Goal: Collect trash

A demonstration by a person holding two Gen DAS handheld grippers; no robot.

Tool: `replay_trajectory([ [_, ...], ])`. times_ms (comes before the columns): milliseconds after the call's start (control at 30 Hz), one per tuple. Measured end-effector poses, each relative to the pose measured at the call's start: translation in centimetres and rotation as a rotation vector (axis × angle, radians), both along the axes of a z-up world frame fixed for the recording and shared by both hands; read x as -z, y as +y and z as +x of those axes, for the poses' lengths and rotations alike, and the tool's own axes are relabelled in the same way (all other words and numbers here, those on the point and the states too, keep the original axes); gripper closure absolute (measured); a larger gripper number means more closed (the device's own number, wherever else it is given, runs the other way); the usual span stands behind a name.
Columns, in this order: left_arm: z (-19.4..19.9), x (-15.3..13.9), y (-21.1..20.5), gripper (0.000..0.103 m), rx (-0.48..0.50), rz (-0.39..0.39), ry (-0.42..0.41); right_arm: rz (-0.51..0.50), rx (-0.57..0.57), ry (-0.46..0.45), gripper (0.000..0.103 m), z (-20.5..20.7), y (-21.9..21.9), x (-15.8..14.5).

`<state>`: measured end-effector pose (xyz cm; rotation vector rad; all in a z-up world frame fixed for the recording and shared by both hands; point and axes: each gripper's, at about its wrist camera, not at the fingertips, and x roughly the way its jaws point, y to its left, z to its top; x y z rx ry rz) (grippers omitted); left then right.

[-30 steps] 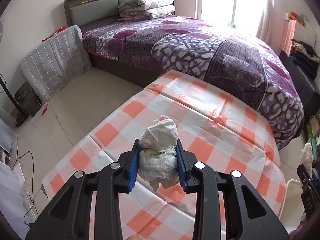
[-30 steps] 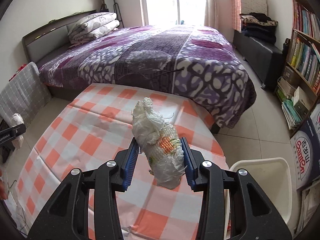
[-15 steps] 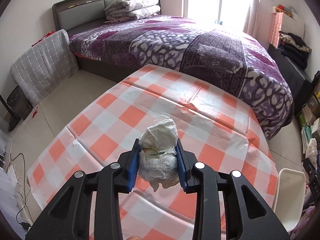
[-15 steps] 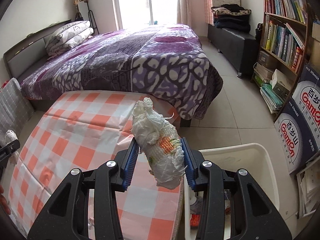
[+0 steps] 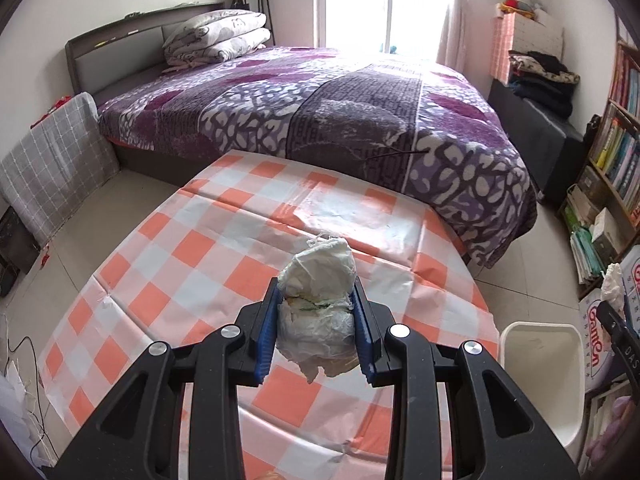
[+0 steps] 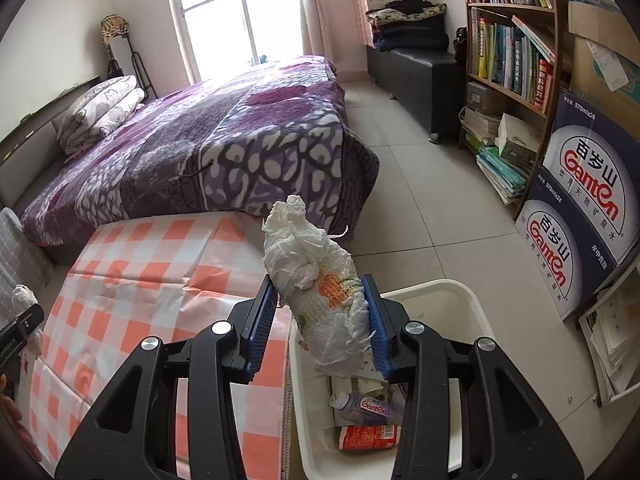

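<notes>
My left gripper (image 5: 316,328) is shut on a crumpled white paper wad (image 5: 318,304), held above the orange-checked table (image 5: 200,264). My right gripper (image 6: 320,320) is shut on a second crumpled white wad with an orange print (image 6: 320,280), held over the white trash bin (image 6: 468,304). Inside the bin lie a plastic bottle (image 6: 368,406) and a red carton (image 6: 370,436). The same bin (image 5: 540,380) appears at the right in the left wrist view, beside the table's edge. The other gripper's tip with its wad (image 6: 22,300) shows at the far left of the right wrist view.
A bed with a purple patterned cover (image 5: 340,112) stands beyond the table. A bookshelf (image 6: 512,52) and stacked water cartons (image 6: 580,216) line the right wall. A dark bench (image 6: 416,68) with folded clothes sits further back. Bare tiled floor (image 6: 420,200) lies between bed and shelves.
Both grippers have swung to the right across the table, each still holding its wad. The right one now hangs over the white bin, whose contents have come into view.
</notes>
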<state>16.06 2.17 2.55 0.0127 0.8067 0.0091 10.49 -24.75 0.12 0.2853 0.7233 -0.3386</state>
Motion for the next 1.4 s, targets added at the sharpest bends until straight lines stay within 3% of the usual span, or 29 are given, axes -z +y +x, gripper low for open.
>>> replay_trajectory([
  [267,-1.3,0.1,-4.7,0.069,0.105,0.008,0.001,0.063,0.099,0.056,0.058,-1.8,-4.2,0.8],
  [433,-1.9,0.3,-7.4,0.069,0.159,-0.011,0.017,0.054,0.144,0.042,0.038,-3.3,-6.0,0.4],
  [833,-3.8,1.2,-13.5,0.069,0.274,-0.023,0.056,0.067,0.252,0.010,0.026,-7.3,-11.1,-0.3],
  [1067,-5.8,2.9,-17.9,0.066,0.441,-0.068,0.141,0.088,0.330,-0.023,0.020,-9.9,-13.3,-0.5],
  [1100,-6.1,3.2,-18.4,0.064,0.475,-0.074,0.156,0.089,0.338,-0.030,0.020,-10.1,-13.5,-0.6],
  [1167,-6.9,3.6,-19.1,0.045,0.534,-0.089,0.184,0.079,0.355,-0.042,0.018,-10.7,-13.6,-0.8],
  [1267,-7.9,3.1,-18.8,0.030,0.543,-0.089,0.157,0.012,0.355,-0.050,0.013,-10.9,-12.7,-1.2],
  [1400,-9.3,1.9,-17.1,0.022,0.484,-0.052,0.074,-0.071,0.361,-0.067,0.007,-11.9,-10.6,-2.0],
])
